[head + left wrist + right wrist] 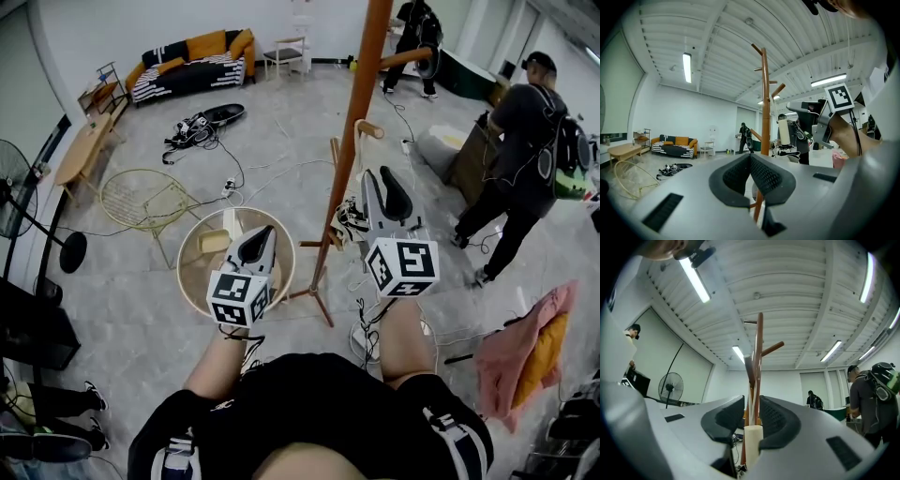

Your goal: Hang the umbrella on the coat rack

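The brown wooden coat rack point(361, 103) stands just ahead of me, its pegs showing in the right gripper view point(759, 348). The folded black-and-white umbrella point(349, 220) hangs against the pole. Its cream handle point(752, 446) stands upright between the jaws of my right gripper point(751, 401), and a pale strap rises from it toward a peg. The jaws stand apart and the pads do not press the handle. The left gripper view shows the handle point(783, 131) just below the right gripper point(790, 107). My left gripper point(262, 232) hovers to the left of the pole, shut and empty.
A round wooden table point(192, 272) sits under the left gripper, with a yellow wire chair point(141, 197) beside it. A person point(525, 159) stands at the right, another far back. Cables trail on the floor; pink cloth point(525, 347) lies at the right, a fan point(14, 202) at the left.
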### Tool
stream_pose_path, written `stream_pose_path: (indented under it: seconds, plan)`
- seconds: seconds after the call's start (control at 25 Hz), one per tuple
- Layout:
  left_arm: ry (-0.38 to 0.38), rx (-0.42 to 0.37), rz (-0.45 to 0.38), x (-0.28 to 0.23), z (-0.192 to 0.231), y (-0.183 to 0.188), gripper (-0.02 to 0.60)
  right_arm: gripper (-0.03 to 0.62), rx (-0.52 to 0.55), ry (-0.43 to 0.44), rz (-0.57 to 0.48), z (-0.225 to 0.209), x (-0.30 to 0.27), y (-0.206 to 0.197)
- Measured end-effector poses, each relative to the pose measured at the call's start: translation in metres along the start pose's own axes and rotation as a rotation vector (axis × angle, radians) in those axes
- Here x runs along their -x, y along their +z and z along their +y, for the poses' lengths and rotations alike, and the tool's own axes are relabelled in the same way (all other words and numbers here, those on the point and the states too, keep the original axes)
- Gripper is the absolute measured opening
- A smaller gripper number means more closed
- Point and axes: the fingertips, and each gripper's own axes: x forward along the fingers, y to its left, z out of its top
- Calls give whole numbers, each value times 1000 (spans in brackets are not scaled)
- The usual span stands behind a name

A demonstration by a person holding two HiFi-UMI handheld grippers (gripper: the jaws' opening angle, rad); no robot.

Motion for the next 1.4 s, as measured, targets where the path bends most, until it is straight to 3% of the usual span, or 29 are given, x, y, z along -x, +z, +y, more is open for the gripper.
stream_pose_path:
  seconds: [0.2,0.52,1.4]
  plan:
    - [-33,4,6,-9,-8,-5,17,14,-11,-79,67,-12,25,-37]
    - [-96,-8,10,-29,-44,-7,17,12,-77,-96,169,-27,60,-91]
    - [-114,-31,9,-17,-69,3,17,12,-157,-97,186,-33,87,-87]
